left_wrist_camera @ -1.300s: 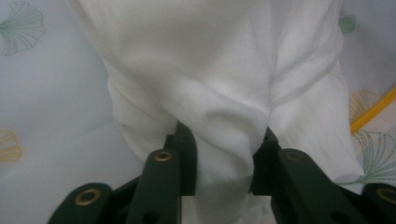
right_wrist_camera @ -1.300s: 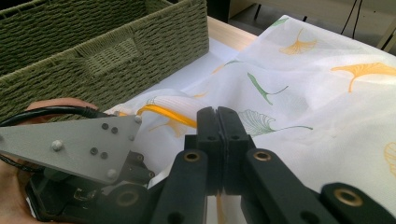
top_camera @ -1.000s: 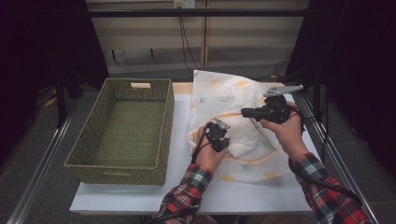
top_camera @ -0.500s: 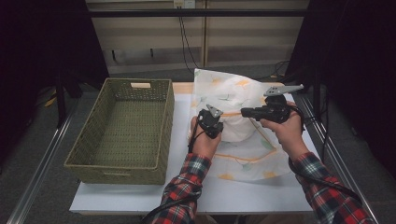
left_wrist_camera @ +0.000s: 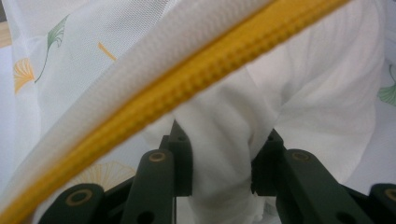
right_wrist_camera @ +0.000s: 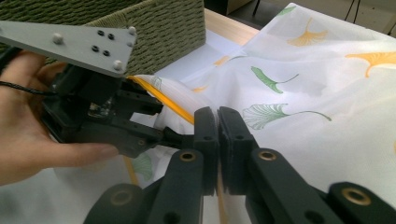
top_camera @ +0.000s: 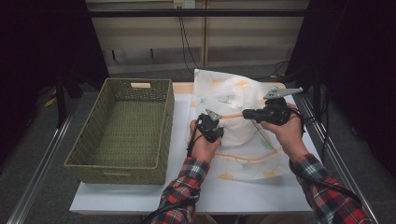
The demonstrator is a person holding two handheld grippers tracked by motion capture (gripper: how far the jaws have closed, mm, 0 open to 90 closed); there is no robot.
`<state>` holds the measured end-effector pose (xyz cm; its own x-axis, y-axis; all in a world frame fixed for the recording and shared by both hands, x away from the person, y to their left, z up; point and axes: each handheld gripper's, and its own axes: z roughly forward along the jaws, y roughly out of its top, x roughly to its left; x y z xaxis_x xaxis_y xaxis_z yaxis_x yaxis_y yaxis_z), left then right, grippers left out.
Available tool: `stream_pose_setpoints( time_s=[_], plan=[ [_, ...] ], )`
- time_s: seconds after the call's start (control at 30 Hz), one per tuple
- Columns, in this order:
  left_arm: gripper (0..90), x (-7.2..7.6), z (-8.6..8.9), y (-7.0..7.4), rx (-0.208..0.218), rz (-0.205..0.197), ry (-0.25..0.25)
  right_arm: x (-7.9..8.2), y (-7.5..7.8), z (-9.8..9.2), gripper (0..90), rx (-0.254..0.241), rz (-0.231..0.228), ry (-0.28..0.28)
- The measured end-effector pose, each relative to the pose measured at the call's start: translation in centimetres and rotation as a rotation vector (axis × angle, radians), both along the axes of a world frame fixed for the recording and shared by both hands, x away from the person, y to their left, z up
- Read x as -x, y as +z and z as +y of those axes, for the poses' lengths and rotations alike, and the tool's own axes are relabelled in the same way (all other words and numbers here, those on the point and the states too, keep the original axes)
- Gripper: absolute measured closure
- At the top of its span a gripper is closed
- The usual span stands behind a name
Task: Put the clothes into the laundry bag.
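White tabletop [top_camera: 140, 196], green woven basket [top_camera: 122, 128] left; mesh laundry bag [top_camera: 243, 140] with yellow zipper [left_wrist_camera: 196, 81] lying right, soft, light, slippery. Left gripper [left_wrist_camera: 222, 163] just opening, white cloth bunched between jaws; right gripper [right_wrist_camera: 217, 122] nearly closed, pinching zipper edge. Best grabbed by stiffer zipper tape

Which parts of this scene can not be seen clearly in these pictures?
- What lies in the mesh bag: high view, the printed fabric covers it.
- What the right gripper pinches: right gripper view, its shut jaws hide it.
- The zipper pull: left gripper view, the picture's edges cut the zipper off.
- The basket near inner wall: high view, its own rim hides it.
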<state>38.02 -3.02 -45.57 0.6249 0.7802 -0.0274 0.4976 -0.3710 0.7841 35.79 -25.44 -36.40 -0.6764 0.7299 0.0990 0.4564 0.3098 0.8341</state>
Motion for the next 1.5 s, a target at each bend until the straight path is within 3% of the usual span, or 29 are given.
stream_pose_setpoints(
  time_s=[0.13, 0.23, 0.37, 0.5, 0.57, 0.73, 0.77, 0.87, 1.03, 1.13, 1.23, 1.5],
  plan=[
    [68.0, 0.1, 0.1, -0.2, 0.028, 0.009, 0.005, 0.0, -0.5, -0.1, 70.2, 0.031, -0.005, -0.003],
    [68.0, 0.1, 0.2, -0.1, 0.013, 0.006, -0.002, -0.1, -1.2, -0.1, 57.5, 0.069, -0.028, -0.002],
    [68.1, 0.1, 0.2, -0.1, 0.022, 0.009, -0.004, -0.4, -2.1, 0.0, 48.7, 0.112, -0.039, -0.001],
    [68.4, -0.1, 0.5, 0.1, 0.029, 0.007, 0.002, -0.8, -3.0, 0.3, 47.9, 0.151, -0.039, -0.002],
    [68.5, -0.2, 0.6, 0.1, 0.023, 0.004, 0.007, -1.0, -3.4, 0.2, 51.9, 0.170, -0.037, -0.022],
    [68.9, -0.4, 0.8, 0.0, 0.017, -0.026, 0.013, -1.5, -3.4, -0.4, 86.3, 0.189, -0.040, -0.050],
    [69.0, -0.5, 1.0, 0.0, 0.016, -0.030, 0.009, -1.5, -3.3, -0.6, 88.1, 0.177, -0.041, -0.061],
    [69.3, -0.7, 1.2, 0.2, 0.004, -0.052, 0.008, -1.7, -3.1, -0.7, 89.0, 0.156, -0.024, -0.077],
    [64.1, -0.6, 1.5, 0.3, 0.032, 0.009, -0.007, -1.9, -3.1, -0.6, 89.1, 0.120, 0.002, -0.094],
    [50.8, -0.2, 1.5, 0.3, 0.017, -0.020, -0.027, -2.1, -3.2, -0.5, 89.1, 0.112, 0.002, -0.098],
    [41.0, 0.2, 1.7, 0.6, 0.045, -0.013, -0.052, -2.3, -3.1, -0.4, 89.1, 0.102, 0.005, -0.092],
    [32.4, 1.4, 1.9, 2.3, 0.053, -0.064, -0.087, -2.9, -2.9, -0.1, 89.1, 0.103, -0.001, -0.095]
  ],
)
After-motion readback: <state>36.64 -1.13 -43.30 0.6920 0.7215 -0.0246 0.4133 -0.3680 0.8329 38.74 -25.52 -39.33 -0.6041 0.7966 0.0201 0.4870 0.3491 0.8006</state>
